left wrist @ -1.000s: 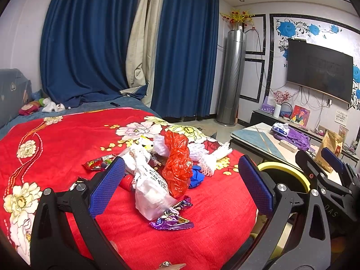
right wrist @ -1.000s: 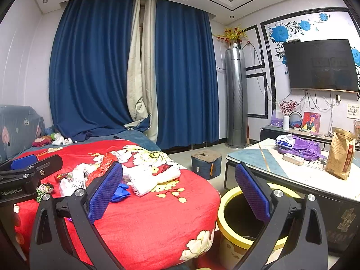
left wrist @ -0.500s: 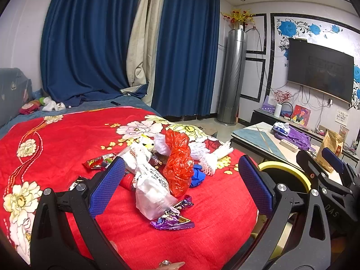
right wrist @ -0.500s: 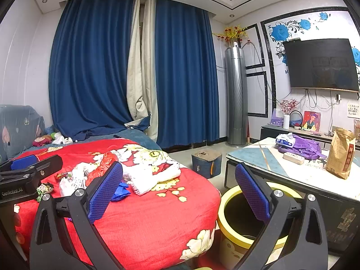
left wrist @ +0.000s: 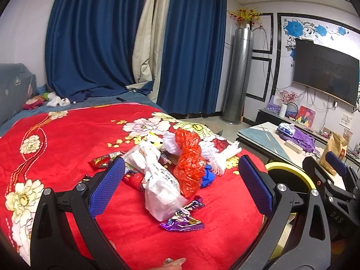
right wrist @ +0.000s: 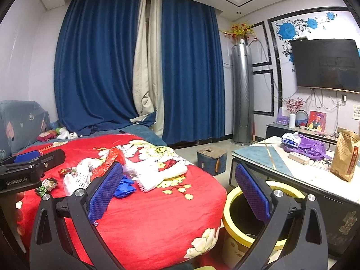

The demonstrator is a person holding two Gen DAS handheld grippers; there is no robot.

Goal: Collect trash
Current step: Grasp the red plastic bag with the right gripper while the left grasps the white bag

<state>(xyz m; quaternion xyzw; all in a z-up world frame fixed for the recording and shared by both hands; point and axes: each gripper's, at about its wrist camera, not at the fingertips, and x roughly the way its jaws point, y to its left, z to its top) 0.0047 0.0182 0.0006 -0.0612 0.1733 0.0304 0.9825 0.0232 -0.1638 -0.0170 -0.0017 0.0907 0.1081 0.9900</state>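
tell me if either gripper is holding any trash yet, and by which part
Nothing is held. The left gripper and right gripper are both open and empty; the trash pile lies untouched on the bed.

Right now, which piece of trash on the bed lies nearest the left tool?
The purple foil wrapper: it lies at the pile's near edge, in front of the white plastic bag and red plastic bag.

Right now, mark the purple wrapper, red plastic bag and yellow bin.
purple wrapper [left wrist: 182,221]: left wrist view, middle of the foil.
red plastic bag [left wrist: 190,164]: left wrist view, crumpled middle.
yellow bin [right wrist: 231,199]: right wrist view, left part of the rim.
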